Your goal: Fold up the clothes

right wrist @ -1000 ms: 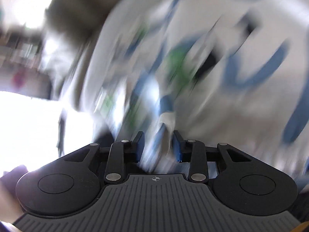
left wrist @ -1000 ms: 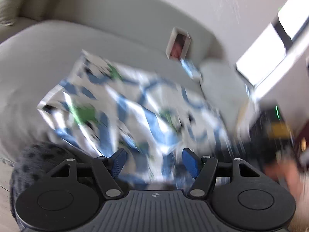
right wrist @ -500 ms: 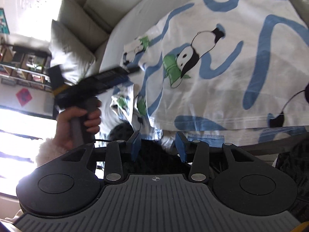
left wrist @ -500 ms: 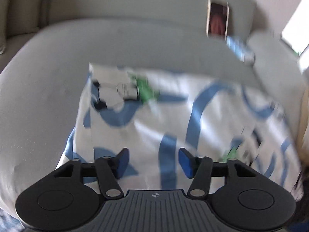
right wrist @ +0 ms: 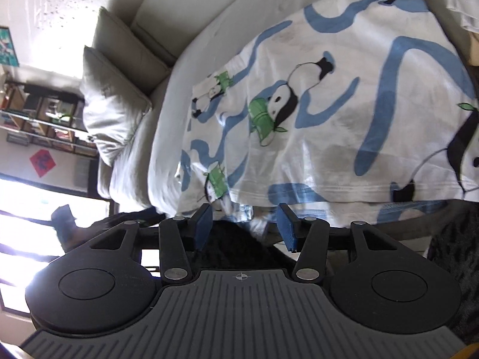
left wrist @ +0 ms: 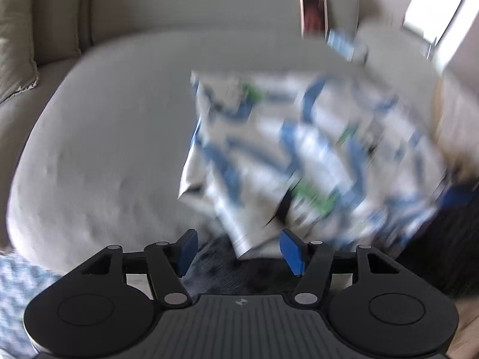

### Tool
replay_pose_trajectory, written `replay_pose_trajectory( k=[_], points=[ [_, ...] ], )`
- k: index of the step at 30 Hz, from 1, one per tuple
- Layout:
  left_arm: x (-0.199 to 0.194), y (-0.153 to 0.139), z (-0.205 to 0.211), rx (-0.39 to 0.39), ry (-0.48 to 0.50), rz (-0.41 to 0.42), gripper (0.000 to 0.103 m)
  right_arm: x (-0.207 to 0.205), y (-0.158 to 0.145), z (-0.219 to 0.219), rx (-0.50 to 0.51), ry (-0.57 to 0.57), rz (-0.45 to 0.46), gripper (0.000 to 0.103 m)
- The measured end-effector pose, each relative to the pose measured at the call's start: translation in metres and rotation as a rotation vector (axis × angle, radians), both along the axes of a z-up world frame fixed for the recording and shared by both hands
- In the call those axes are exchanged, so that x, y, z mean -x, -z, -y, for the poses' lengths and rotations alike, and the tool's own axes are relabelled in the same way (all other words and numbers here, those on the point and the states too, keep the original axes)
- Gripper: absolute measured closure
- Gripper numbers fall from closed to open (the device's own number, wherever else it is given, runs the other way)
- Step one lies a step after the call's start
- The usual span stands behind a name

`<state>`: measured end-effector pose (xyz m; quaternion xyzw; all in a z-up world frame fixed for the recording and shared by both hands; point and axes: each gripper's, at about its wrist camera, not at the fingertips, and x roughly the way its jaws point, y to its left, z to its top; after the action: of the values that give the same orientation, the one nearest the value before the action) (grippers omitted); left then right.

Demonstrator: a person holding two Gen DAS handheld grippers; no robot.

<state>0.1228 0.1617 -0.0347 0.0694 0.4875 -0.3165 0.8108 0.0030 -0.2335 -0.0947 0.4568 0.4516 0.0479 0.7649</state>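
Note:
A white garment (right wrist: 329, 113) printed with blue swirls, pandas and green bamboo lies spread on a grey sofa seat (right wrist: 167, 113). In the left wrist view the garment (left wrist: 314, 155) is blurred and lies on the right half of the seat. My left gripper (left wrist: 238, 252) is open and empty just short of its near hem. My right gripper (right wrist: 244, 226) is open and empty at the garment's near hem, with a bunched bit of fabric just beyond the gap between its fingers.
A grey cushion (right wrist: 110, 104) leans at the sofa's arm. A small framed picture (left wrist: 312, 15) stands on the sofa back. A dark fuzzy fabric (right wrist: 236, 245) lies below the seat edge. A shelf (right wrist: 39, 113) and bright windows are beyond.
Both grippers have drawn back from the garment. The right gripper let go of the fabric and opened wider. The left view has shifted left, so the garment sits further right and blurred.

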Motion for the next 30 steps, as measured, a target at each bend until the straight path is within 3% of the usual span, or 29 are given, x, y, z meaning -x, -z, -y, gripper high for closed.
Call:
replay_pose_trajectory(
  k=[2, 4, 6, 10, 15, 17, 23, 30],
  points=[
    [0.010, -0.003, 0.007, 0.126, 0.046, -0.052, 0.043, 0.010, -0.004, 0.003, 0.027, 0.006, -0.023, 0.049],
    [0.021, -0.003, 0.021, 0.172, 0.120, -0.063, 0.037, 0.030, -0.012, 0.012, 0.064, 0.036, -0.020, 0.049],
    [0.025, -0.003, 0.034, 0.141, 0.125, -0.001, 0.037, 0.049, -0.019, 0.023, 0.108, 0.094, -0.015, 0.045],
    [0.006, 0.006, 0.044, 0.042, -0.052, 0.066, 0.040, 0.064, -0.024, 0.044, 0.175, 0.233, -0.016, 0.044],
    [-0.021, 0.024, 0.032, 0.019, -0.273, 0.108, 0.042, 0.061, -0.016, 0.057, 0.196, 0.349, -0.004, 0.043],
    [-0.028, 0.031, 0.020, 0.054, -0.337, 0.097, 0.043, 0.058, -0.010, 0.059, 0.194, 0.358, -0.018, 0.043],
    [-0.045, 0.051, 0.011, 0.059, -0.359, -0.001, 0.061, 0.053, 0.001, 0.054, 0.163, 0.354, -0.044, 0.043],
    [-0.038, 0.052, 0.035, -0.081, -0.267, 0.064, 0.051, 0.048, 0.004, 0.046, 0.164, 0.329, -0.053, 0.043]
  ],
)
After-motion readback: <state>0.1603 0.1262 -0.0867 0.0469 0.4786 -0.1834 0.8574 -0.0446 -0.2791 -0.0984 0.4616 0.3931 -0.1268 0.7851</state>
